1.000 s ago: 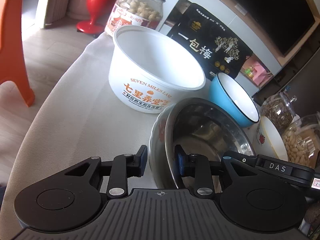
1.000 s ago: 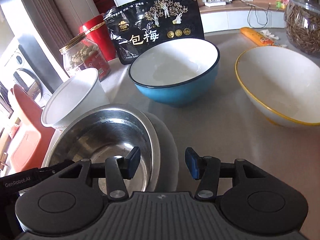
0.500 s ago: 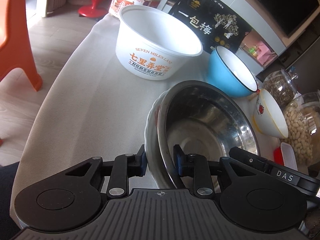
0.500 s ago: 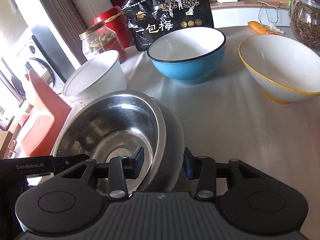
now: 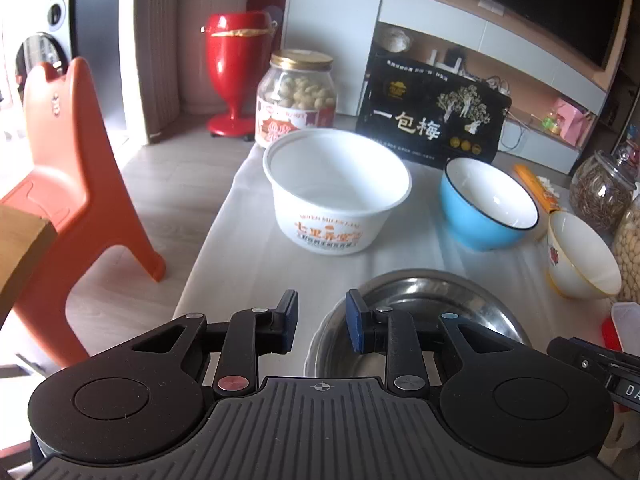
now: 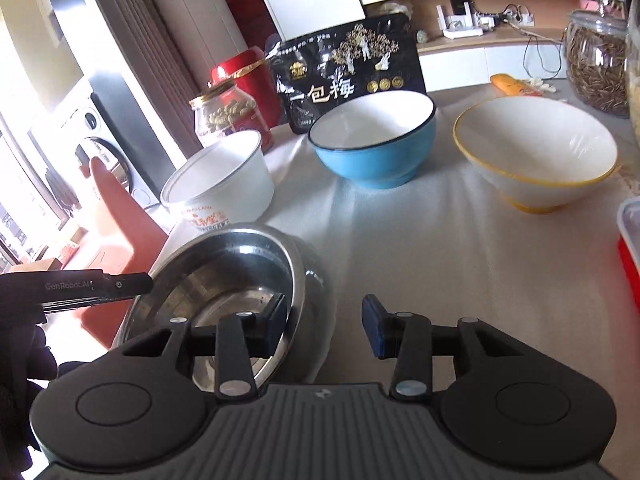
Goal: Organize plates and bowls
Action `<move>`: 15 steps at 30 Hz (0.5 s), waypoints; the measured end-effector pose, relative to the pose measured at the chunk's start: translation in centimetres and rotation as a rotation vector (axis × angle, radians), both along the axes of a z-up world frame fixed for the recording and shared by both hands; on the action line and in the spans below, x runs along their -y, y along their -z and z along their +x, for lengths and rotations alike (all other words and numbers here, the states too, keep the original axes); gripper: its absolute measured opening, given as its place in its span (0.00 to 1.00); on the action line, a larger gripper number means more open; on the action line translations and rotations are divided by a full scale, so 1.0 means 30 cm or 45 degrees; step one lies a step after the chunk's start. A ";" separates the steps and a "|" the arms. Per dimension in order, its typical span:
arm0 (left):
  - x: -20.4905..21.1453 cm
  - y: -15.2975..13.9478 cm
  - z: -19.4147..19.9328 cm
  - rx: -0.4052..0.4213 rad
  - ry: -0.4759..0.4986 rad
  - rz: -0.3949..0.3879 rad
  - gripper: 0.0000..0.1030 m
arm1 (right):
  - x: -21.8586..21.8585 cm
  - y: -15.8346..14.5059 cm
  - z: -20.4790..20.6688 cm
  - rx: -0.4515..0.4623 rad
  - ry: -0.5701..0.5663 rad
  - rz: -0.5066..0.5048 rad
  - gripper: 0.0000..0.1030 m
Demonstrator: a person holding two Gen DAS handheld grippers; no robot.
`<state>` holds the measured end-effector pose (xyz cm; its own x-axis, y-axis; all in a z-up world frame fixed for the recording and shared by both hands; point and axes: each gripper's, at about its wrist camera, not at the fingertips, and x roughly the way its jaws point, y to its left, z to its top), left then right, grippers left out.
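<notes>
My worktop (image 6: 460, 240) has a pale cloth on it. On it sit a white tub (image 5: 336, 192), a blue bowl (image 6: 374, 140), a white bowl with a yellow rim (image 6: 536, 152), and a steel bowl (image 6: 224, 276) nested in a grey bowl (image 6: 316, 300).

My left gripper (image 5: 318, 320) is open and holds nothing. 1 finger is over the steel bowl's rim, the other over the cloth.

My right gripper (image 6: 324, 326) is open too. Its 2 fingers sit on each side of the nested rims, not pinching.

Behind stand a black bag (image 5: 434, 120), a nut jar (image 5: 298, 96), and an orange chair (image 5: 68, 184).
</notes>
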<state>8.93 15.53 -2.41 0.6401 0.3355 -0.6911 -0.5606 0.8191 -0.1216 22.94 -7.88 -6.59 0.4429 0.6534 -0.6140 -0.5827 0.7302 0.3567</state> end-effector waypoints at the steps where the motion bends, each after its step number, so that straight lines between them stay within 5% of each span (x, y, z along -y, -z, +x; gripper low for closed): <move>1: 0.015 -0.035 0.031 0.041 0.041 -0.016 0.28 | 0.037 -0.020 0.011 0.033 0.038 0.014 0.41; 8: 0.228 -0.027 0.401 0.109 0.432 -0.407 0.28 | 0.283 -0.101 0.192 0.210 0.353 -0.023 0.47; 15: 0.351 0.084 0.683 0.034 0.438 -0.528 0.28 | 0.299 -0.086 0.490 0.116 0.399 -0.120 0.51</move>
